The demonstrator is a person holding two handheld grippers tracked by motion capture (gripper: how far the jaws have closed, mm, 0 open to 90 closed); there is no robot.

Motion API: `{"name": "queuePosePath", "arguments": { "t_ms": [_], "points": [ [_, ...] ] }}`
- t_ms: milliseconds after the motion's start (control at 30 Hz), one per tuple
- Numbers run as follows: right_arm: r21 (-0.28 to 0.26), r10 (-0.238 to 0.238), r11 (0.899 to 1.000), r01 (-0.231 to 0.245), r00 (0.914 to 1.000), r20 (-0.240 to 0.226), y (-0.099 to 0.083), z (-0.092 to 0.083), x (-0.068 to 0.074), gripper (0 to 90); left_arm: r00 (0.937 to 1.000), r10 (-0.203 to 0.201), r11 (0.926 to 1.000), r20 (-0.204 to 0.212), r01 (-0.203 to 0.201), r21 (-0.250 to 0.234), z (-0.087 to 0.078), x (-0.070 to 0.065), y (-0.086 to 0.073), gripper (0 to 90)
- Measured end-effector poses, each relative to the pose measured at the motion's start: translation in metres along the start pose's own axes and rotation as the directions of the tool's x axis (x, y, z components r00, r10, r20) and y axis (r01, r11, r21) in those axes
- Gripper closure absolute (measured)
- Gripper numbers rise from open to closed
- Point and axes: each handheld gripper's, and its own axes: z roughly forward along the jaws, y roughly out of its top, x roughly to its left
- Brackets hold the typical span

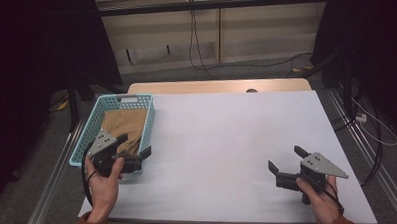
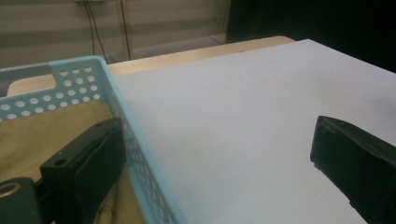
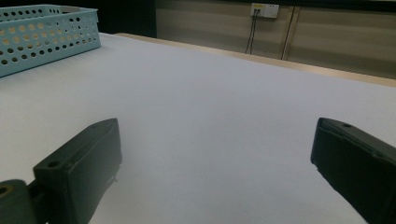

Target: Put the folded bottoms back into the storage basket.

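One jaw of left gripper [image 1: 133,149] over cloth [image 1: 126,124]

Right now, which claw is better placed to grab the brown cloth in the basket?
Left. The left claw is open astride the basket's wall, one jaw over the cloth. The right claw sits far across the table.

We see a wooden table [image 1: 217,86] under a white sheet [image 1: 225,143]; at its left edge stands a light-blue perforated basket [image 1: 94,116] holding a tan cloth [image 1: 123,124]
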Motion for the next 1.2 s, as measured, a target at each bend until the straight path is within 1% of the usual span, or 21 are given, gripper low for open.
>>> {"name": "queuePosePath", "arguments": {
  "t_ms": [100, 200, 233, 267, 300, 400, 467, 533, 667, 767, 833, 867, 900, 933, 967, 1000, 1033, 1067, 1100, 1167, 1200],
  "points": [
    [0.0, -0.001, 1.0, 0.001, 1.0, 0.001, 0.0, 0.0, 0.0, 1.7, 0.9996, 0.018, 0.9997, 0.021, -0.019, 0.017, 0.006, -0.006, 0.0, 3.8],
    [-0.001, 0.0, 1.0, 0.0, 1.0, 0.006, 0.0, -0.001, -0.001, 1.7, 0.999, 0.03, 0.9991, 0.033, -0.031, 0.029, 0.012, -0.011, 0.0, 3.7],
    [0.0, 0.002, 1.0, -0.002, 1.0, 0.006, 0.0, -0.001, -0.001, 1.7, 0.9993, 0.026, 0.9992, 0.026, -0.027, 0.03, 0.014, -0.013, 0.0, 3.8],
    [-0.001, 0.0, 1.0, 0.0, 1.0, 0.007, 0.0, -0.001, -0.001, 1.7, 0.9993, 0.034, 0.999, 0.013, -0.035, 0.03, 0.016, -0.015, 0.0, 3.9],
    [0.0, -0.001, 1.0, 0.001, 1.0, 0.006, -0.001, -0.002, 0.0, 1.7, 0.9995, 0.032, 0.9992, 0.005, -0.032, 0.022, 0.019, -0.018, -0.002, 3.8],
    [-0.001, -0.003, 1.0, 0.003, 1.0, 0.005, -0.001, -0.003, 0.0, 1.7, 0.9985, 0.044, 0.9981, 0.032, -0.046, 0.041, 0.024, -0.026, -0.008, 3.8],
    [-0.001, 0.002, 1.0, -0.002, 1.0, 0.009, -0.001, -0.004, -0.001, 1.7, 0.9979, 0.041, 0.9979, 0.05, -0.043, 0.048, 0.026, -0.03, -0.011, 3.8],
    [-0.002, 0.002, 1.0, -0.002, 0.9999, 0.011, -0.001, -0.005, -0.001, 1.7, 0.9975, 0.048, 0.9974, 0.052, -0.05, 0.051, 0.027, -0.033, -0.013, 3.8],
    [-0.003, 0.001, 1.0, -0.001, 0.9999, 0.014, -0.002, -0.007, -0.001, 1.7, 0.9959, 0.06, 0.9968, 0.068, -0.063, 0.049, 0.026, -0.039, -0.016, 3.8],
    [-0.001, 0.005, 1.0, -0.005, 0.9998, 0.021, -0.002, -0.008, -0.002, 1.7, 0.9951, 0.06, 0.9966, 0.078, -0.065, 0.051, 0.028, -0.042, -0.02, 3.8],
    [-0.001, 0.005, 1.0, -0.005, 0.9997, 0.025, -0.003, -0.01, -0.002, 1.7, 0.9958, 0.05, 0.997, 0.077, -0.054, 0.056, 0.03, -0.044, -0.024, 3.8],
    [-0.001, 0.005, 1.0, -0.005, 0.9996, 0.026, -0.003, -0.011, -0.002, 1.7, 0.9959, 0.051, 0.9965, 0.075, -0.056, 0.062, 0.032, -0.045, -0.025, 3.8],
    [-0.002, 0.008, 1.0, -0.008, 0.9996, 0.029, -0.003, -0.012, -0.002, 1.7, 0.9957, 0.055, 0.995, 0.074, -0.061, 0.079, 0.034, -0.045, -0.026, 3.8],
    [-0.003, 0.007, 1.0, -0.007, 0.9994, 0.033, -0.004, -0.013, -0.002, 1.7, 0.9958, 0.048, 0.9948, 0.078, -0.055, 0.086, 0.035, -0.046, -0.027, 4.2],
    [-0.003, 0.009, 1.0, -0.009, 0.9994, 0.035, -0.004, -0.013, -0.003, 1.7, 0.9955, 0.05, 0.995, 0.08, -0.057, 0.083, 0.035, -0.048, -0.027, 4.7],
    [-0.005, 0.009, 1.0, -0.008, 0.9993, 0.036, -0.004, -0.014, -0.003, 1.7, 0.9952, 0.064, 0.9943, 0.074, -0.069, 0.081, 0.036, -0.05, -0.028, 5.0],
    [-0.005, 0.009, 1.0, -0.009, 0.9993, 0.037, -0.004, -0.015, -0.003, 1.7, 0.9956, 0.061, 0.9947, 0.072, -0.067, 0.078, 0.037, -0.052, -0.029, 5.0],
    [-0.005, 0.009, 1.0, -0.009, 0.9993, 0.037, -0.004, -0.015, -0.003, 1.7, 0.9951, 0.053, 0.9949, 0.084, -0.06, 0.082, 0.039, -0.053, -0.031, 5.0],
    [-0.005, 0.01, 1.0, -0.01, 0.9993, 0.037, -0.004, -0.015, -0.003, 1.7, 0.9941, 0.053, 0.9939, 0.095, -0.061, 0.092, 0.042, -0.053, -0.034, 5.0],
    [-0.004, 0.005, 1.0, -0.005, 0.9993, 0.037, -0.004, -0.015, -0.002, 1.7, 0.9943, 0.056, 0.9919, 0.092, -0.065, 0.109, 0.046, -0.052, -0.037, 5.2],
    [0.001, -0.003, 1.0, 0.003, 0.9993, 0.037, -0.004, -0.015, -0.002, 1.7, 0.9953, 0.04, 0.993, 0.088, -0.049, 0.108, 0.047, -0.05, -0.038, 6.1]
  ]
}}
